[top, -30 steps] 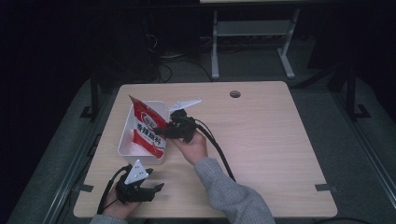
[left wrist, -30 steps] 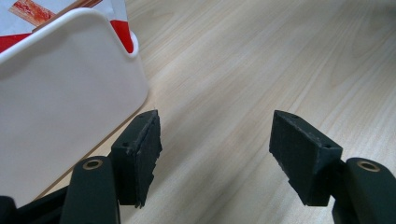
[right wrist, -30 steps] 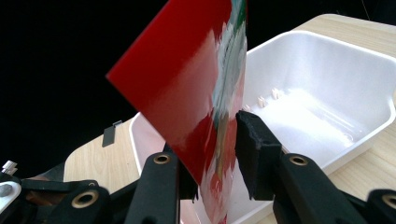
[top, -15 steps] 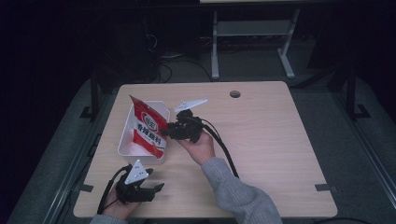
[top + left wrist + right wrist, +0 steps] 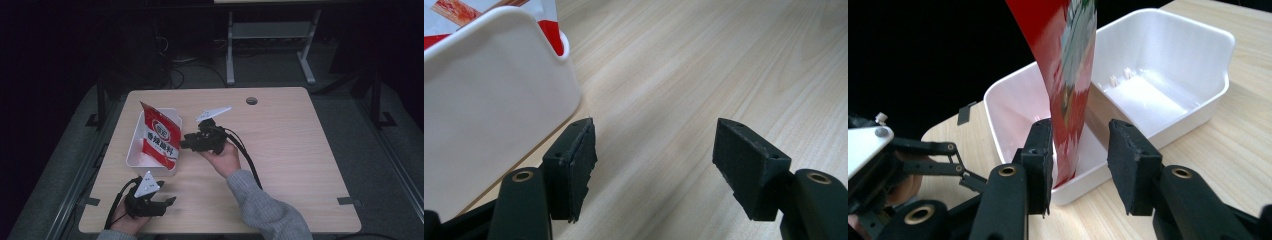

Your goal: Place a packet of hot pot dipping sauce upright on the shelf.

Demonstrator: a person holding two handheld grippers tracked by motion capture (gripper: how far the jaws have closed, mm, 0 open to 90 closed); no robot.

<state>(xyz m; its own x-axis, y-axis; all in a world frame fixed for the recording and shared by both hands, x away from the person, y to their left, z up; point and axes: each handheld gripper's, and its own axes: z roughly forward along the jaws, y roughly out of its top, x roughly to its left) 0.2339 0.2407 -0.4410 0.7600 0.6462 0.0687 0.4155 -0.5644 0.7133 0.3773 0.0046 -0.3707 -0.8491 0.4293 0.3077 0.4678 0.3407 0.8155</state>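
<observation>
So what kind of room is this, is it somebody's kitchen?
Probably not a kitchen; it looks more like a lab or workshop set up for recording. A bare wooden table stands in a dark room, cables lie on the floor behind it, and a person works with two hand-held grippers beside a white tub.

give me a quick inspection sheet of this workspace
surface: light wooden table, cable hole near far edge
job's things: white tray at table's left; red-and-white snack bag standing tilted in it
clutter: nothing seen
grippers: left claw open, low over the near-left table, beside the tray; right claw open, jaws either side of the bag's lower edge
cables: black cable trails from right claw along the sleeve
surroundings: dark room, white metal stand behind table
</observation>
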